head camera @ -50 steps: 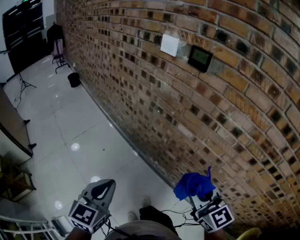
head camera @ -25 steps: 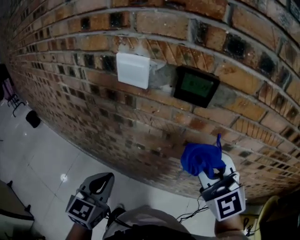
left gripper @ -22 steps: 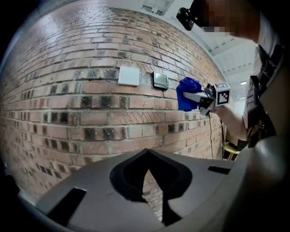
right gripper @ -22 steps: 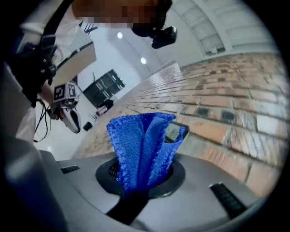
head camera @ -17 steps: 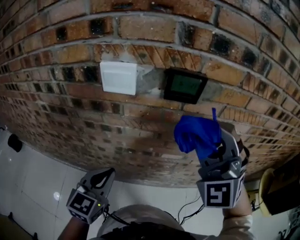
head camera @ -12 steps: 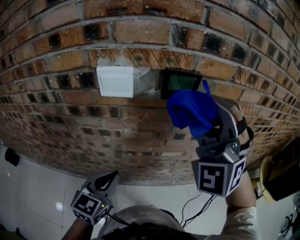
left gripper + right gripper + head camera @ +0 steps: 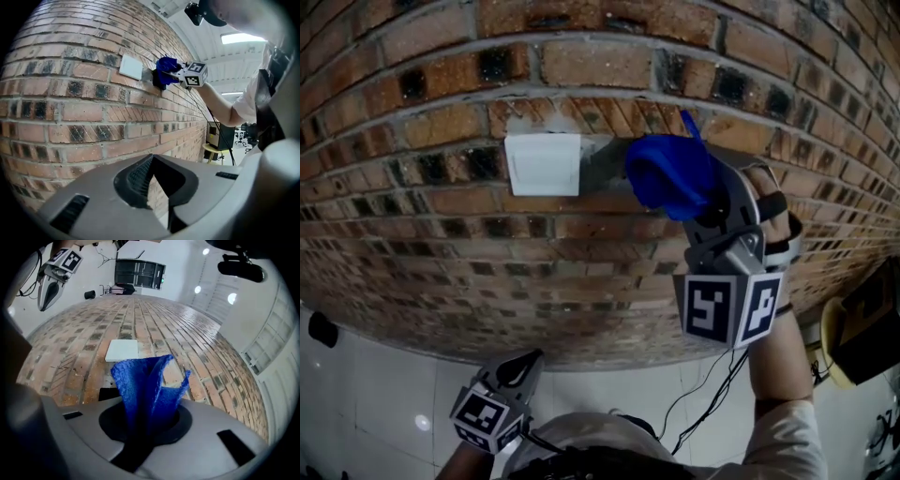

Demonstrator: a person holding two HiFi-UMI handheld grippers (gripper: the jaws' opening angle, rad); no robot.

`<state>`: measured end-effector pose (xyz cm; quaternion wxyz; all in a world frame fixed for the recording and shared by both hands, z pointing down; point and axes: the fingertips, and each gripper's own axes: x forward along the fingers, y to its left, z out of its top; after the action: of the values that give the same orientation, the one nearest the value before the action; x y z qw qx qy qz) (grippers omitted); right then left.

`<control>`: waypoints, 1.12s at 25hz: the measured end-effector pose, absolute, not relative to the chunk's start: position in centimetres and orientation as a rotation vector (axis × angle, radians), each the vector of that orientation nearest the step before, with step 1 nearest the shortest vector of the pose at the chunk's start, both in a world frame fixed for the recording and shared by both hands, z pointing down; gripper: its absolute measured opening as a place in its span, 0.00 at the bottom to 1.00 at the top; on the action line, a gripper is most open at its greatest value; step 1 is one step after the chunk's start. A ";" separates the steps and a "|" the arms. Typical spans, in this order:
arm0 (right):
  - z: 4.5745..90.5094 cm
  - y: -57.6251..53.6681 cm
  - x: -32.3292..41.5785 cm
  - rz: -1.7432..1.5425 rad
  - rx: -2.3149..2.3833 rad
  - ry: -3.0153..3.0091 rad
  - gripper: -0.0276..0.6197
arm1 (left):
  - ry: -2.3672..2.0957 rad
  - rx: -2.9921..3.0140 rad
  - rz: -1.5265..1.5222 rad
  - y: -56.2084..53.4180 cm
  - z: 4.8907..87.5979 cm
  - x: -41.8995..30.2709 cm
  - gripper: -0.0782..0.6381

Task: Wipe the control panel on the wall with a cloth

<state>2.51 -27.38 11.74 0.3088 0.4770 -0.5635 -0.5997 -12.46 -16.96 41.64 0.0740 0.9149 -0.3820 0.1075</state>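
Contact is the step in hand — the right gripper (image 7: pixel 701 208), clamped on the blue cloth (image 7: pixel 667 175), holds it at the brick wall (image 7: pixel 441 234) over the control panel (image 7: pixel 108 393), beside a white switch plate (image 7: pixel 543 164), while the left gripper (image 7: pixel 523 364) hangs low, jaws together and empty — next, I judge, firm strokes across the panel
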 end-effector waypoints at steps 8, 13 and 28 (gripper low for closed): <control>16.0 -27.9 2.7 -1.570 1.223 -1.444 0.18 | -1.190 2.719 0.282 -17.4 41.6 -12.3 0.11; 20.5 -28.1 2.4 -1.511 1.160 -1.489 0.18 | -1.204 2.733 0.300 -17.0 41.5 -12.2 0.11; 17.9 -25.7 2.0 -1.556 1.135 -1.548 0.18 | -1.238 2.696 0.283 -15.7 41.9 -12.8 0.11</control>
<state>1.97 -25.68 17.87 0.3291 0.4339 -0.5916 -0.5945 -12.80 -15.73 41.88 0.0808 0.9017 -0.4141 0.0945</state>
